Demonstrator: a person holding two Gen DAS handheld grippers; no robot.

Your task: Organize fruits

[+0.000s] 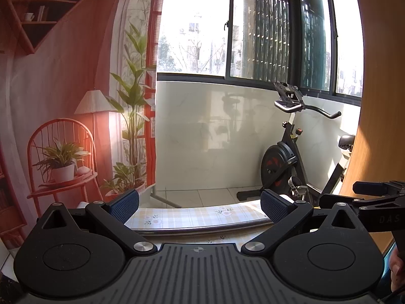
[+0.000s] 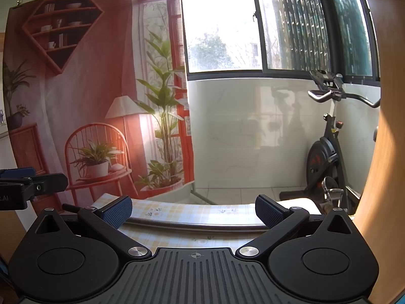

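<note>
Starting | left tool [image 1: 200, 209] and right tool [image 2: 193, 209] spread wide, empty, above tabletop [image 2: 202, 211] | no fruit visible | next: tilt down, locate fruit

Sunlight floods a tiled balcony room through wide sliding windows [image 1: 253, 27] with dark frames. On the left hangs a printed backdrop [image 1: 76, 88] picturing a red chair, a lamp, potted plants and a wall shelf. Below the windows, a white marble-look wall [image 2: 253, 136] carries soft shadows. A black exercise bike [image 1: 288, 152] stands at the far right on pale floor tiles [image 1: 207, 195], beside a wooden panel [image 1: 379, 101] edging the right of the scene. Nearest, a table [image 2: 192, 212] wears a yellow checked cloth printed with flowers.
</note>
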